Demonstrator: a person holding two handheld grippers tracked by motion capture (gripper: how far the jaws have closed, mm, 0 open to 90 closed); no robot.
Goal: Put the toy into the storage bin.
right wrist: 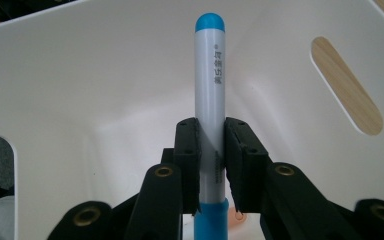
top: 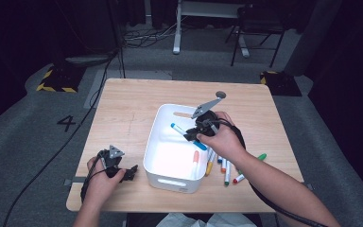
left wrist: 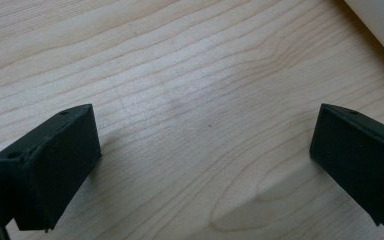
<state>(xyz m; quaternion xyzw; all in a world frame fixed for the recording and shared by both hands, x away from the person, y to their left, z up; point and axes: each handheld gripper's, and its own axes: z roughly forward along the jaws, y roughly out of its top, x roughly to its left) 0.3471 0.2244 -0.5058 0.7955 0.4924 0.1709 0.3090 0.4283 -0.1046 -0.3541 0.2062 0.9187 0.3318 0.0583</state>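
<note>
Blue-capped white marker clamped in the right tongs over a white bin, loose markers beside it, left tongs spread apart on the pale wood counter, grey carpet, dark room behind.

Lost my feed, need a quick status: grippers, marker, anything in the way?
Right hand-held gripper shut on blue marker, over white bin. Left hand-held gripper open, resting on table. Nothing in the way.
</note>
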